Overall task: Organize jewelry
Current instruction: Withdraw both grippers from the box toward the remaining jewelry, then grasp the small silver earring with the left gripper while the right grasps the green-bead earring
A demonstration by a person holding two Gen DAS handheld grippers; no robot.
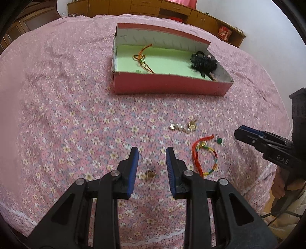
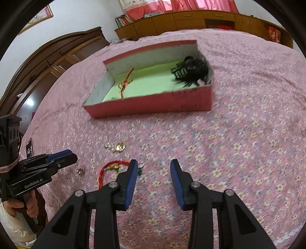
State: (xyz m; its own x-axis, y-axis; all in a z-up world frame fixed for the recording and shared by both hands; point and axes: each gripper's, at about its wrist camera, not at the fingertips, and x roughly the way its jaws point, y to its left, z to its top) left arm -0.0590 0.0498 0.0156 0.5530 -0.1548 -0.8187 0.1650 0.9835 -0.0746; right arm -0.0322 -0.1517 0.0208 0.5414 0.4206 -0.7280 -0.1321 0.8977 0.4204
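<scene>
Surface: bedspread (image 1: 76,107), pink with small white-and-yellow flowers, lace trim along the near edge; lightly wrinkled toward 10 o'clock in the left wrist view.
Box: red box (image 1: 168,87) with white inner walls and a pale green floor, sitting on the bedspread at 12 o'clock, well apart from both tools.
Box contents: orange cord (image 1: 142,57) on the left side of the floor; black hair piece (image 1: 203,62) in the right corner.
Loose jewelry: pearl piece (image 1: 183,127) at 1 o'clock of the left tool; red and multicolour bracelet (image 1: 205,159) just right of it; green bead (image 1: 219,141) beside the bracelet's upper end; small gold ring (image 1: 150,174) on the cloth.
Left gripper (image 1: 152,155): jaws spread, nothing pinched; the ring lies on the cloth in the gap between the fingers.
Right gripper (image 2: 154,167): jaws spread, empty; the left finger (image 2: 132,178) overlaps the bracelet's end and the bead in view, contact unclear.
Room: low wooden cabinets (image 2: 200,21) along the far wall at 12 o'clock; pink curtain (image 2: 162,6) above them; dark wooden wardrobe (image 2: 47,63) at 10 o'clock in the right wrist view; framed picture (image 2: 41,15) on the white wall.
</scene>
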